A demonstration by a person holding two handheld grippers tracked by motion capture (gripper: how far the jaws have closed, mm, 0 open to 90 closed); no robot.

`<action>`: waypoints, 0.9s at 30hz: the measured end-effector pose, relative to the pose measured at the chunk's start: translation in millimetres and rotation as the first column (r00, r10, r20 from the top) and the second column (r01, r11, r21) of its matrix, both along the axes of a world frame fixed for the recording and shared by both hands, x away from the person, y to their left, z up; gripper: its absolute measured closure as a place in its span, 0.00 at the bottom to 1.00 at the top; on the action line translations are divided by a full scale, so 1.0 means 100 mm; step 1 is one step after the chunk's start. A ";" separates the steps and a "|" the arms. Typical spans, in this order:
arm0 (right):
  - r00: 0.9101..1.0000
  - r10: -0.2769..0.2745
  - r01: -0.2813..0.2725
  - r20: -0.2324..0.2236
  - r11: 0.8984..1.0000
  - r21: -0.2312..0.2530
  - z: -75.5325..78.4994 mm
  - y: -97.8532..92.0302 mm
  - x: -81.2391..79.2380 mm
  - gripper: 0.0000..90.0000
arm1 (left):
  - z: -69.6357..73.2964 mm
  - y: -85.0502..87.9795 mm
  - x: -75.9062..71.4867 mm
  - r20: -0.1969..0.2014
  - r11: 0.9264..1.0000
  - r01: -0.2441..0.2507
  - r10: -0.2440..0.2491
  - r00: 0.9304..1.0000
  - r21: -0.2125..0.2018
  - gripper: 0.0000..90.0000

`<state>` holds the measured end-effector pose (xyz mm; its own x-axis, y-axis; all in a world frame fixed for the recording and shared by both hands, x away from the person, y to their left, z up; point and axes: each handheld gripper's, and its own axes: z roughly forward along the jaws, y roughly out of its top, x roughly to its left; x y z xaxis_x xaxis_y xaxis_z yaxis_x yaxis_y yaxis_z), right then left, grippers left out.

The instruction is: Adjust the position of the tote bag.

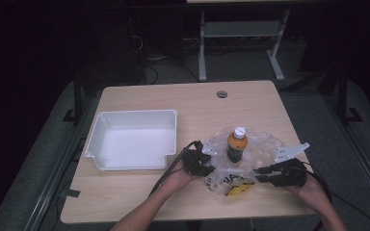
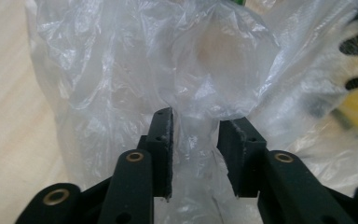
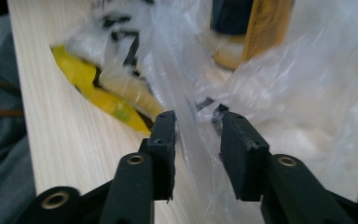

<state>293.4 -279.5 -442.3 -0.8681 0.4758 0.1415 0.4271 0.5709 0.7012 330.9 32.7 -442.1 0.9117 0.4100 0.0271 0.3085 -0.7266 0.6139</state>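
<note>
A clear plastic bag [image 1: 266, 143] with a yellow and black print [image 1: 238, 189] lies crumpled on the table. An orange bottle [image 1: 237, 144] with a white cap stands upright in its middle. My left gripper [image 1: 211, 166] is at the bag's left edge. In the left gripper view my left gripper [image 2: 196, 126] has its jaws apart, and loose film of the bag [image 2: 121, 56] bulges between them. My right gripper [image 1: 262, 174] is at the bag's front right. My right gripper [image 3: 196, 121] is open around a strip of the bag [image 3: 307, 93], below the bottle [image 3: 251, 28].
A white rectangular tray [image 1: 135, 114] stands empty on the left half of the wooden table [image 1: 173, 202]. A round cable port [image 1: 221, 94] sits near the far edge. The table's front edge runs close behind both hands.
</note>
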 end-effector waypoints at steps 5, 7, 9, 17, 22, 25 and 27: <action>0.998 -0.034 0.031 0.047 0.998 0.060 0.14 -0.06 -0.07 0.55 | 0.10 0.02 -0.06 0.003 0.999 0.030 -0.030 1.000 -0.027 0.61; 0.998 -0.040 0.037 0.052 0.997 0.065 0.16 -0.07 -0.08 0.53 | 0.13 0.03 -0.07 0.007 0.999 0.037 -0.036 0.999 -0.037 0.57; 0.995 -0.057 0.051 0.078 0.995 0.081 0.22 -0.11 -0.12 0.49 | 0.22 0.05 -0.12 0.016 0.995 0.069 -0.068 0.998 -0.069 0.51; 0.989 -0.109 0.098 0.096 0.989 0.112 0.31 -0.17 -0.19 0.38 | 0.45 0.12 -0.16 0.034 0.987 0.113 -0.110 0.993 -0.117 0.34; 0.983 -0.144 0.131 0.111 0.985 0.116 0.34 -0.22 -0.25 0.33 | 0.58 0.14 -0.13 0.047 0.986 0.117 -0.112 0.993 -0.118 0.28; 0.979 -0.172 0.158 0.111 0.980 0.122 0.35 -0.27 -0.27 0.30 | 0.64 0.13 -0.12 0.056 0.984 0.117 -0.110 0.992 -0.132 0.25; 0.977 -0.181 0.166 0.112 0.978 0.129 0.35 -0.30 -0.28 0.30 | 0.68 0.13 -0.10 0.058 0.984 0.128 -0.121 0.991 -0.126 0.24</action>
<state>265.5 -309.1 -407.6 -0.7879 0.6070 0.1031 0.4190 0.4059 0.8122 320.5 45.3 -373.9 0.9547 0.2963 0.0277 0.1874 -0.6708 0.7175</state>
